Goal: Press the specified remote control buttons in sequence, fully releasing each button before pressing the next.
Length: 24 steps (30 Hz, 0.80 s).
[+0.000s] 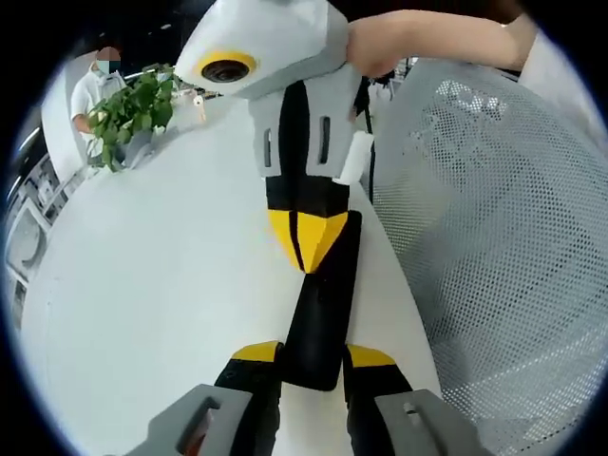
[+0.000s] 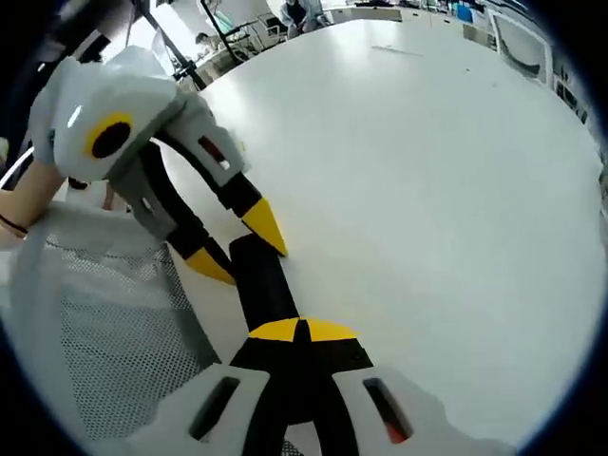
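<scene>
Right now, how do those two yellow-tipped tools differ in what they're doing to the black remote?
The left gripper has its fingers spread, one on each side of the remote; the right gripper has its fingers closed into a single point. The left gripper clamps the remote's end by its edges, while the right gripper's tip sits on the top face and seems to be pressing. Both have grey bodies and black, yellow-tipped fingers.

No legible text in either view.
Remote control (image 1: 321, 304) shows a plain black face, no readable button labels; grippers and white table (image 2: 427, 171) carry no brand, number or sign that can be made out.
</scene>
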Tool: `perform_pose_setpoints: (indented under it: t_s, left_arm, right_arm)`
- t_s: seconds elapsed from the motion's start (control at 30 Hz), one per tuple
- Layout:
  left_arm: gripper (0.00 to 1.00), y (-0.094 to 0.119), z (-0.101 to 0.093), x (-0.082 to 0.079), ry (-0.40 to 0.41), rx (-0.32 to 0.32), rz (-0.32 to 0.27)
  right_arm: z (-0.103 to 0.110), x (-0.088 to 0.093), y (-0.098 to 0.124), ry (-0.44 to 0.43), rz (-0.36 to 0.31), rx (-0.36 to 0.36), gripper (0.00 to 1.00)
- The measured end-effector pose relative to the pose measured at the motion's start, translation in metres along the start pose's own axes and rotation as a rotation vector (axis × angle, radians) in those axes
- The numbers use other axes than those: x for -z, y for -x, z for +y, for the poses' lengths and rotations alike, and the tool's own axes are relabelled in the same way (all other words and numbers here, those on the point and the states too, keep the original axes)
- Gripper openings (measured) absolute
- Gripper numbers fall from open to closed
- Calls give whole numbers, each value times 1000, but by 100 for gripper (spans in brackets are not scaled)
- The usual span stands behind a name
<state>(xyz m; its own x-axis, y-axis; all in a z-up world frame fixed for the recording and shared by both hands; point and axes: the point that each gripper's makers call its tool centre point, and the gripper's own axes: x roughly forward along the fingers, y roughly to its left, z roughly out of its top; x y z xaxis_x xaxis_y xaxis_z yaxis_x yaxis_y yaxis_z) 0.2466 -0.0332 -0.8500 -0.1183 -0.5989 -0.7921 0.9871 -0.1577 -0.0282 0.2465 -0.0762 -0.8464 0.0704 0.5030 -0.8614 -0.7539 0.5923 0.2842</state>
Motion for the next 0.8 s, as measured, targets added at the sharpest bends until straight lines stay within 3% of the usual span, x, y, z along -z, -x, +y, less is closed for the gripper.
perform_pose_setpoints:
  t_s: [0.3, 0.53, 0.73, 0.77, 0.8]
  left_arm:
    - [25, 0, 0, 0, 13, -1, 3]
    - [25, -1, 1, 0, 2, -2, 20]
    - [25, -1, 0, 0, -11, 1, 11]
    - [25, -1, 0, 0, -12, 1, 9]
    - [25, -1, 0, 0, -11, 2, 9]
  right_arm:
    - [4, 4, 2, 71, 54, -8, 0]
    - [7, 3, 0, 185, 101, 13, 0]
    - [-1, -2, -2, 129, 114, 16, 0]
    - [3, 1, 0, 71, 125, 8, 0]
    - [2, 0, -1, 118, 126, 14, 0]
